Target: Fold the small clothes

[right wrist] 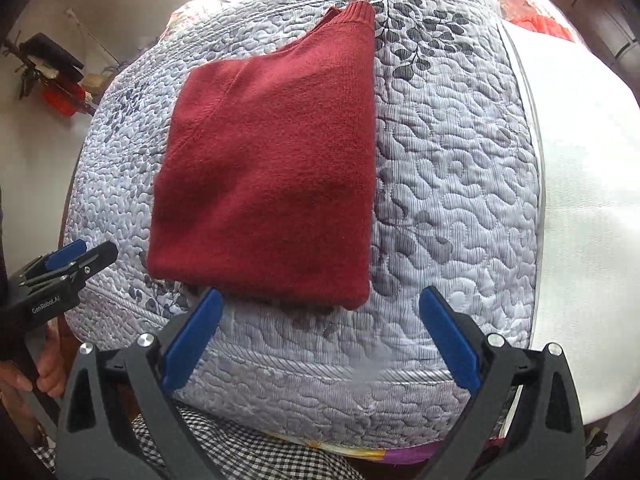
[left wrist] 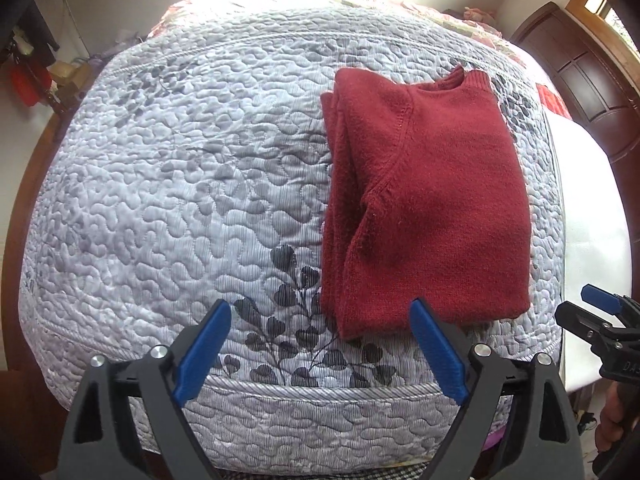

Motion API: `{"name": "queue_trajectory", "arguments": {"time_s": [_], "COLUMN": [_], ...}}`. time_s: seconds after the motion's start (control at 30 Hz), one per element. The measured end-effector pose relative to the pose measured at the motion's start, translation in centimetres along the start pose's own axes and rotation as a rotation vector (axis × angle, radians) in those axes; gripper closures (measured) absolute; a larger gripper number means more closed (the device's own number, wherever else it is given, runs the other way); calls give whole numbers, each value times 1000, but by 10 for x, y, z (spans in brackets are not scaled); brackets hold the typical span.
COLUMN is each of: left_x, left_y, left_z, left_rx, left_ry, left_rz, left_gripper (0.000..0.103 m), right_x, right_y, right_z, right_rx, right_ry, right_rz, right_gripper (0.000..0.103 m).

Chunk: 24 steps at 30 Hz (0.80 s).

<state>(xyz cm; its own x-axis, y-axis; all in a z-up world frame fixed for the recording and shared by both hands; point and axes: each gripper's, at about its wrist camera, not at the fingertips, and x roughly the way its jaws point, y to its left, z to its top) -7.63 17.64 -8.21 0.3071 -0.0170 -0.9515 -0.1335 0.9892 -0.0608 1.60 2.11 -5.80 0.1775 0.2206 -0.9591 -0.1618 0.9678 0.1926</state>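
On quilted bedspread [left wrist: 160, 168], red sweater [left wrist: 432, 200] folded, collar showing

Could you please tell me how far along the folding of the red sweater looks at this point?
Done: the dark red knitted sweater lies folded lengthwise into a narrow rectangle on the pale grey quilted bedspread, sleeve tucked in. In hand: nothing; the left claw and right claw are both open and clear of it. Left: probably a final fold bringing hem towards collar, unless this counts as finished.

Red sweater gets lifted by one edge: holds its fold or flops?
Likely flops: the red sweater is soft knit, folded in loose layers. A push would probably bunch it on the textured quilt rather than slide it. No roll risk; it lies flat.
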Motion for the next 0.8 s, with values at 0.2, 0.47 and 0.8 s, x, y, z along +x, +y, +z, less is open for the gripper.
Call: {"name": "queue_trajectory", "arguments": {"time_s": [0.2,0.47,0.8], "left_x": [-14,-29,-40], "left_y": [1,-3,-9], "left_z": [-6,-10,-16], "left_rx": [4,10,26], "left_ry": [-8,-17,-32], "left_rz": [43,38,42], "left_gripper": [12,11,10], "right_x": [-19,-30,-29], "right_y": [6,19,23], "right_z": [1,-2,-19], "right_rx": [5,-9,10], "right_ry": [-35,-46,-33], "right_rz": [11,-19,-17], "right_gripper": [5,5,5]}}
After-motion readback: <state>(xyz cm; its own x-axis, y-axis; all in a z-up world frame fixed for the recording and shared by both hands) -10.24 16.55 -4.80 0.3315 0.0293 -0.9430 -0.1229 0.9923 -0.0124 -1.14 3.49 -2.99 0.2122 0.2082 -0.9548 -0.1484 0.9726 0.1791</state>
